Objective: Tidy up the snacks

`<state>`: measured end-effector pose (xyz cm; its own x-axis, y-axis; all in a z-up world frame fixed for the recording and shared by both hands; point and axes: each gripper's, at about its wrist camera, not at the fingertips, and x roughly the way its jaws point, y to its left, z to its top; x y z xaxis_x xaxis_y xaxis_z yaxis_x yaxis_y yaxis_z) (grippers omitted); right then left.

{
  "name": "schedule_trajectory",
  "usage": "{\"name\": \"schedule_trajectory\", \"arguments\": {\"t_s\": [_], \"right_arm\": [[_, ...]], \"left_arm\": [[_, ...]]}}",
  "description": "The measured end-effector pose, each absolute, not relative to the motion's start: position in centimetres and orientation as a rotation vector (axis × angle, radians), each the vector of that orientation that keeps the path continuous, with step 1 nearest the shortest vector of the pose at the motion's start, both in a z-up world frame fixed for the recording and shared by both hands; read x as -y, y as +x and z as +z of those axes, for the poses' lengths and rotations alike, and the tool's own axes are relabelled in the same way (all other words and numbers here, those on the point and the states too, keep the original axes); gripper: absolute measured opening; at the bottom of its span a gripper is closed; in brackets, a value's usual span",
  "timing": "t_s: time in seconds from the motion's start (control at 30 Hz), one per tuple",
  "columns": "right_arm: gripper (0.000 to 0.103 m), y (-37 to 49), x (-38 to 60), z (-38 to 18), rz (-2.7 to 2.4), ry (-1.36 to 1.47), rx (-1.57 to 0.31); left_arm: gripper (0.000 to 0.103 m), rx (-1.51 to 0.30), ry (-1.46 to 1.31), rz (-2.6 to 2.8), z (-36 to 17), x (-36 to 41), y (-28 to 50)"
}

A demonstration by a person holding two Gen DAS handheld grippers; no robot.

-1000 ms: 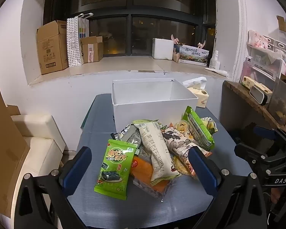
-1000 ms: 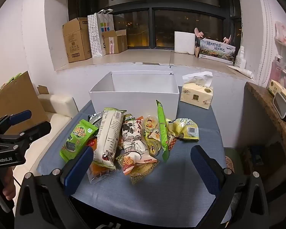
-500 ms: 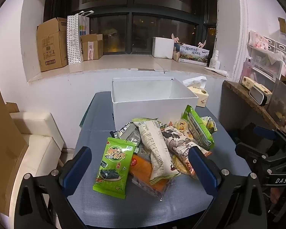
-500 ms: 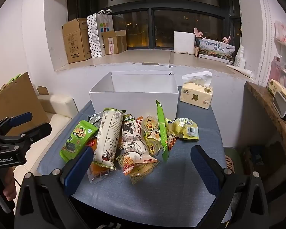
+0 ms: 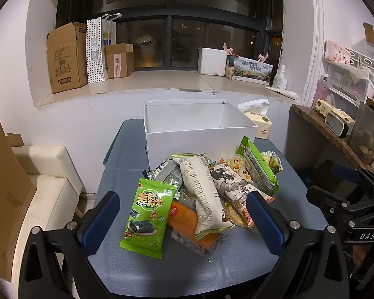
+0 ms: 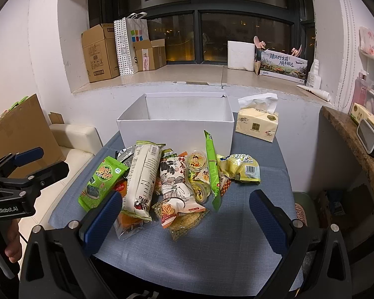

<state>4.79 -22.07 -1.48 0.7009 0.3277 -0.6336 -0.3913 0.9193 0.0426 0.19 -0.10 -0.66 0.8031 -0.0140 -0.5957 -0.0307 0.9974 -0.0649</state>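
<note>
Table: a small table [image 6: 236, 244] under a blue-grey cloth stood below a dark window, with a heap of snacks at its middle.
Box: a white open box [image 6: 177, 129] sat at the far side of the table, just behind the heap; no snack showed above its rim.
Snacks: a green seaweed packet [image 5: 147, 214] lay on the left edge of the heap, partly over an orange packet [image 5: 187, 221]; a long white packet [image 5: 202, 191] lay across the middle, beside a white packet with ink drawings [image 6: 174, 184].
More snacks: a narrow green packet [image 6: 212, 167] stood tilted on its edge near a small jelly cup [image 6: 196, 161], and a yellow packet [image 6: 239, 168] lay at the right of the heap.
Left gripper: the left gripper [image 5: 182, 219] hung low over the near side of the heap, its blue fingers spread wide and holding nothing.
Right gripper: the right gripper [image 6: 184, 214] hovered over the near side of the table, jaws wide apart and empty.
Tissues: a pack of tissues [image 6: 258, 122] stood to the right of the box.
Person: a hand [image 6: 11, 246] gripped the handle of the left gripper.
</note>
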Motion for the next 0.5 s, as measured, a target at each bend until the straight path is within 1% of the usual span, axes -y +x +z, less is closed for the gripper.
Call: {"name": "schedule_trajectory", "arguments": {"t_s": [0.5], "right_arm": [[0.103, 4.73, 22.01, -1.69, 0.401, -0.097, -0.687]], "left_arm": [[0.103, -0.645, -0.076, 0.005, -0.55, -0.21, 0.14]]}}
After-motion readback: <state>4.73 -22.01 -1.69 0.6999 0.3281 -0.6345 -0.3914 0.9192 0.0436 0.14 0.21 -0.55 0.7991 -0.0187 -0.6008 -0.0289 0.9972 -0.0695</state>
